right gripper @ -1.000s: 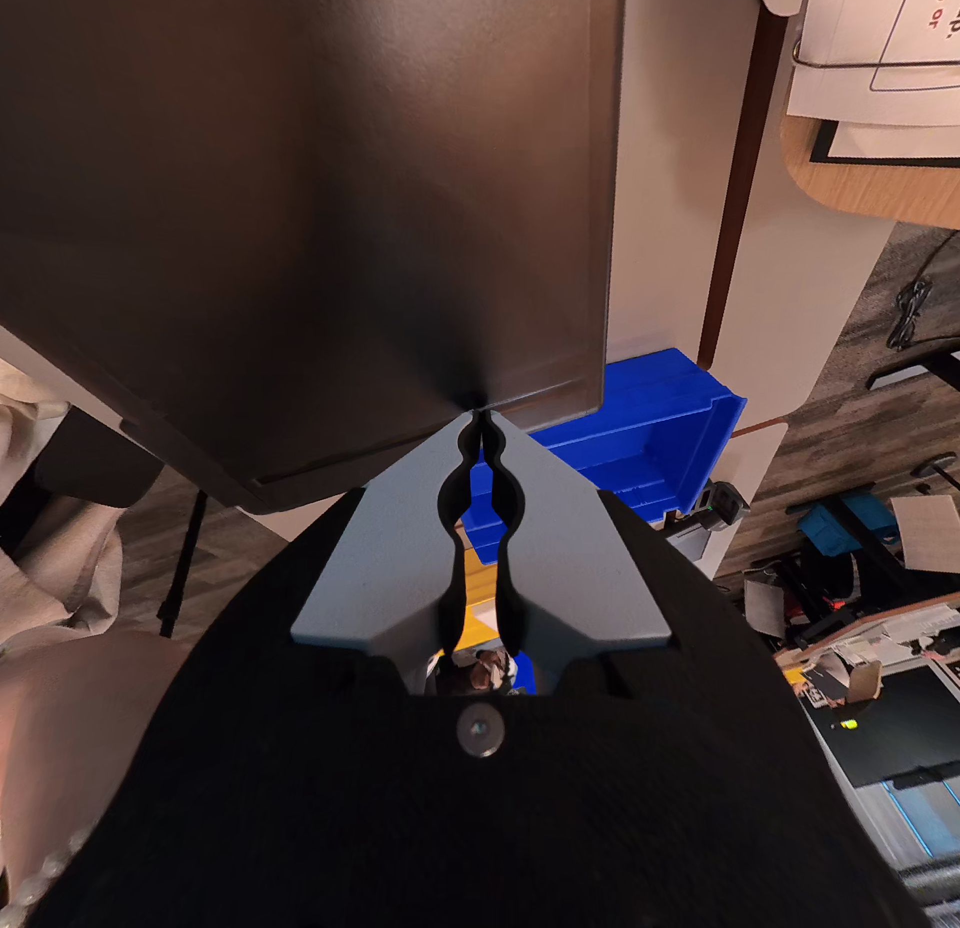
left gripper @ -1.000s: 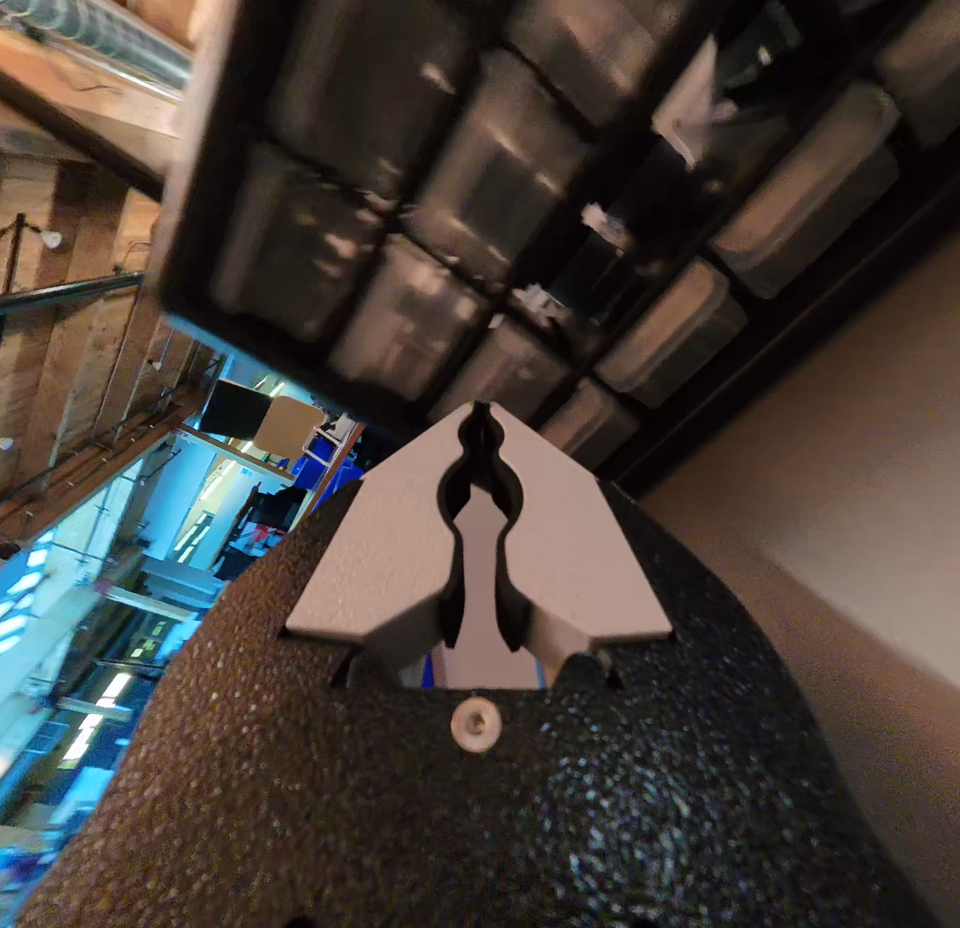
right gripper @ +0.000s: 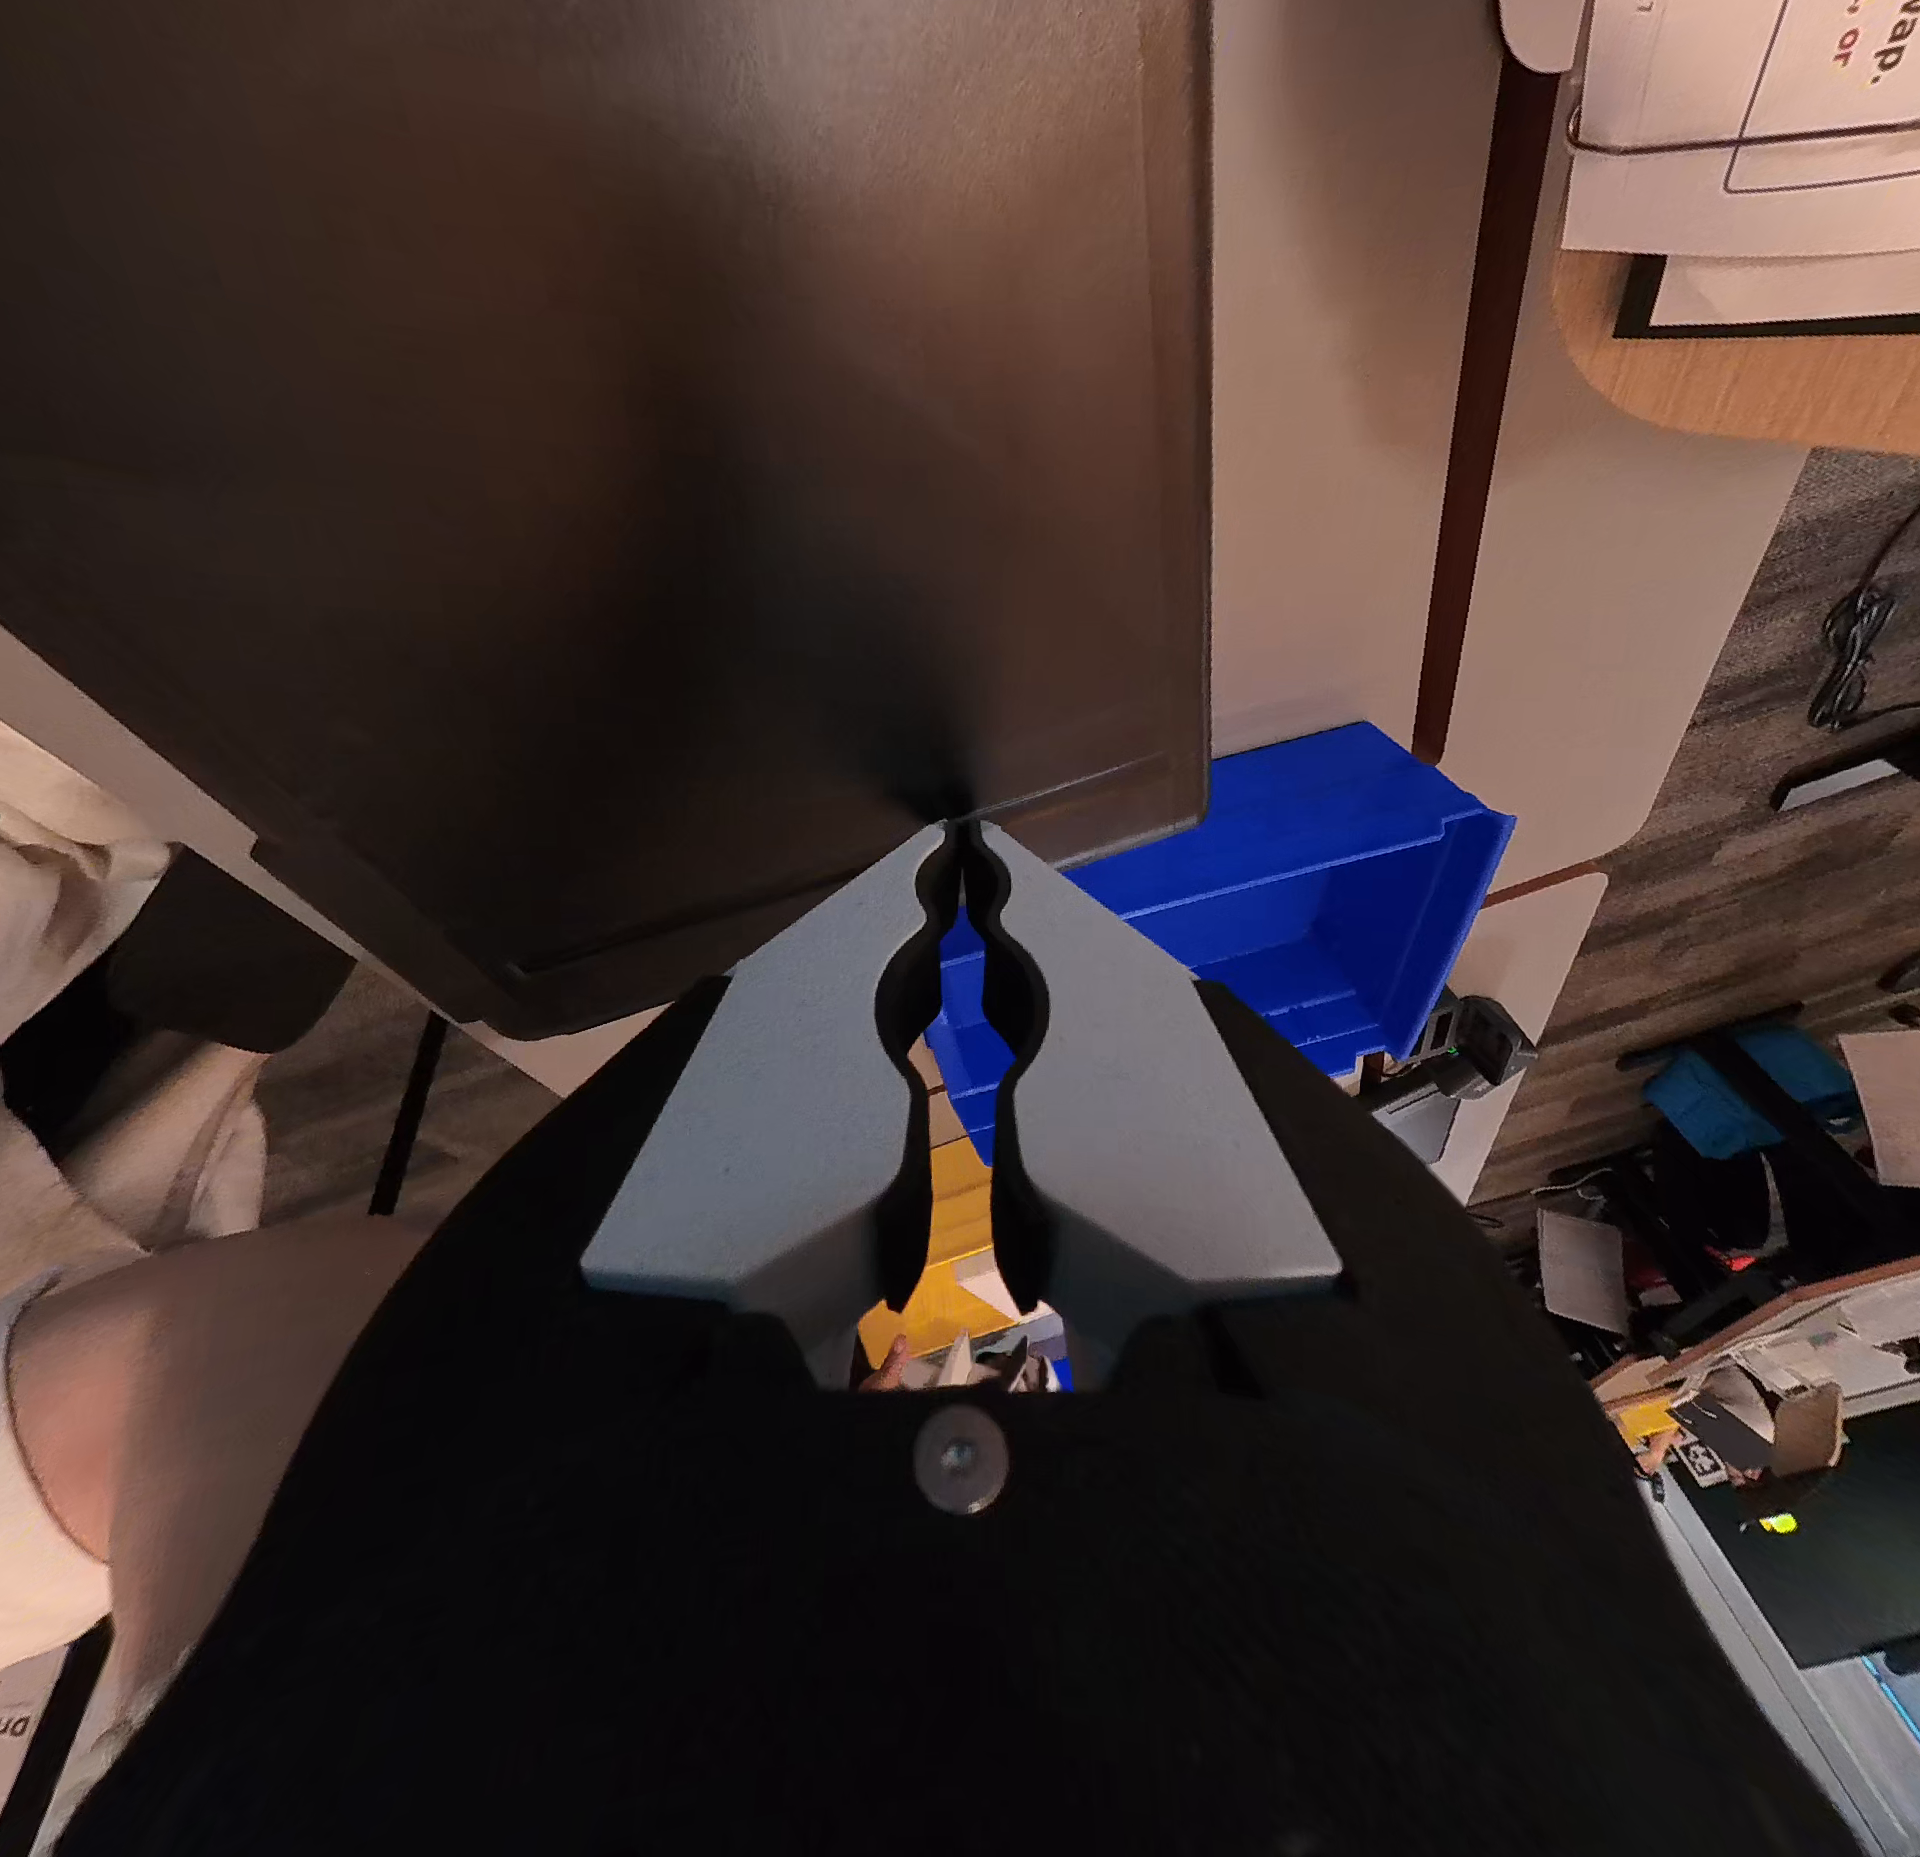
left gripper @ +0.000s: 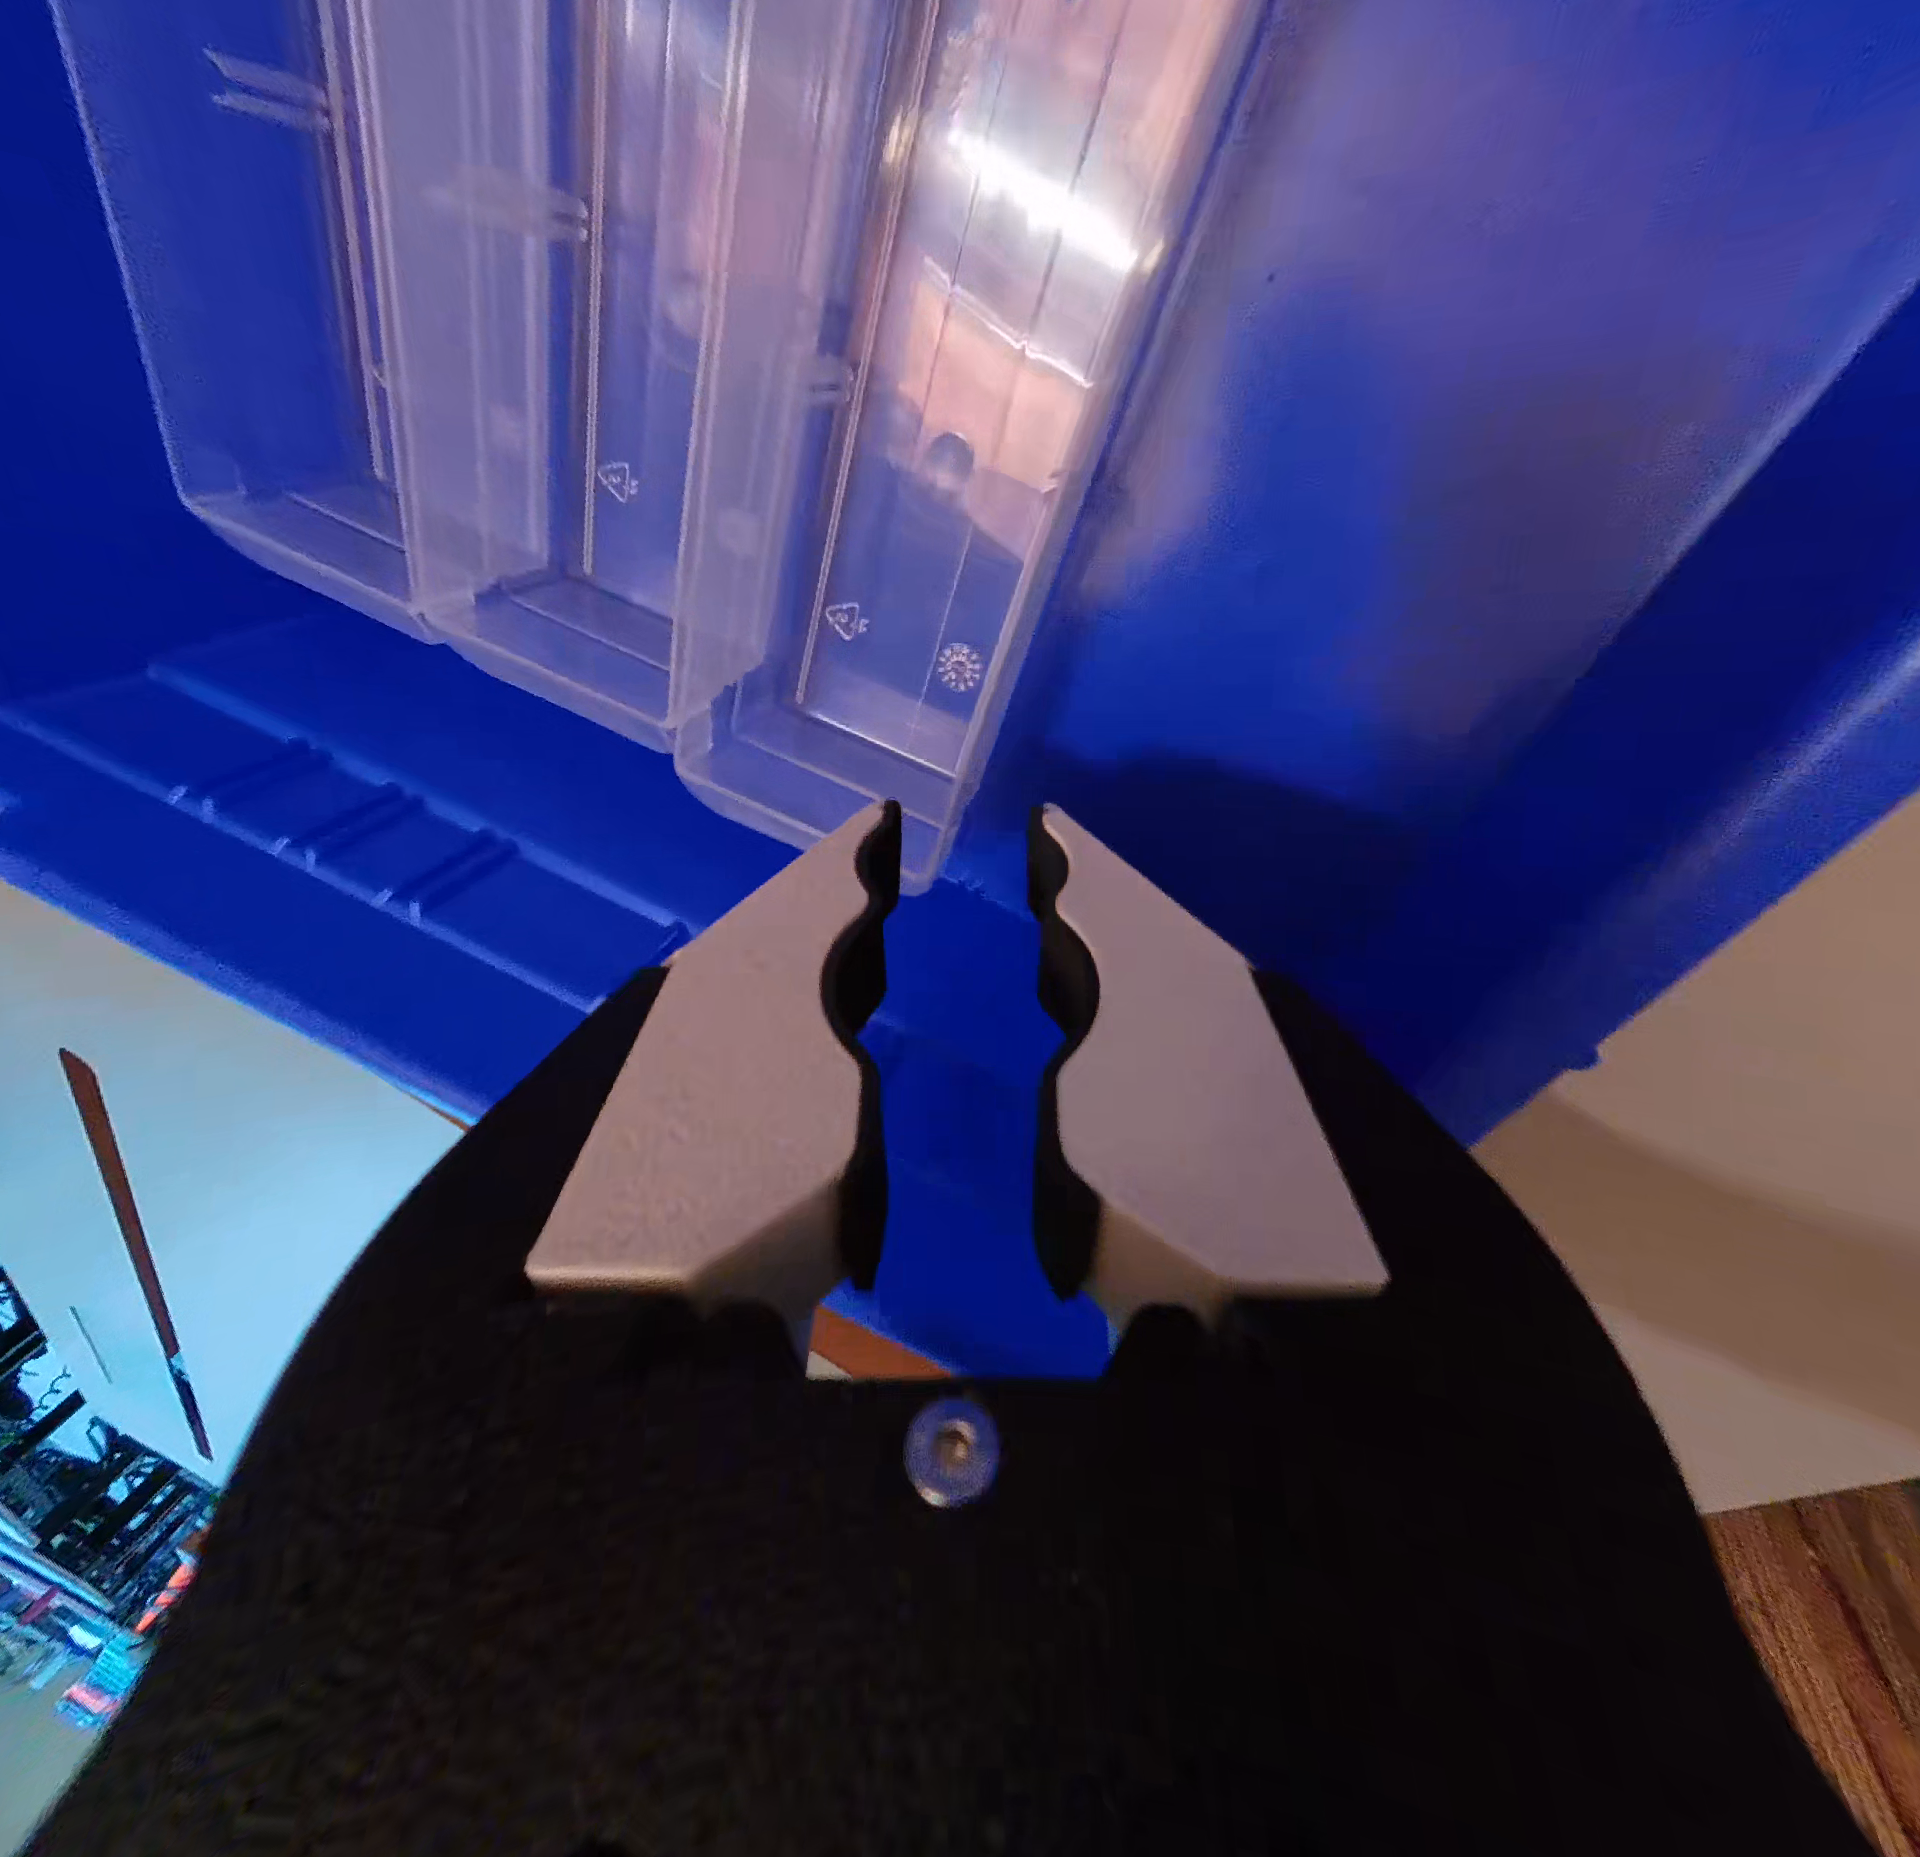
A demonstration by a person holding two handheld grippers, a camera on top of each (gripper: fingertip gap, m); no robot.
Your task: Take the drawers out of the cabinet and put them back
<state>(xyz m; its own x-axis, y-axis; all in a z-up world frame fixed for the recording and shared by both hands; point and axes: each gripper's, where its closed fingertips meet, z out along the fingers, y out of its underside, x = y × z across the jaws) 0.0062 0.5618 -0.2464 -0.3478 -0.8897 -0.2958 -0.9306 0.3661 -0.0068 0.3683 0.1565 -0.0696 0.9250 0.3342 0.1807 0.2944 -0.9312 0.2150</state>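
The left tongs (left gripper: 961, 820) stand released with a clear gap between their grey fingers, poised at the near corner of a clear, long, rectangular plastic drawer (left gripper: 935, 405), which lies in a deep blue plastic bin (left gripper: 1455, 560) beside two more clear plastic drawers (left gripper: 416, 301) packed side by side. The right tongs (right gripper: 961, 828) are clenched on the lower edge of the dark brown, flat-sided plastic cabinet (right gripper: 623, 353), with their tips pinched together on that edge. Past the cabinet the same blue bin sits on the pale bench (right gripper: 1340, 457).
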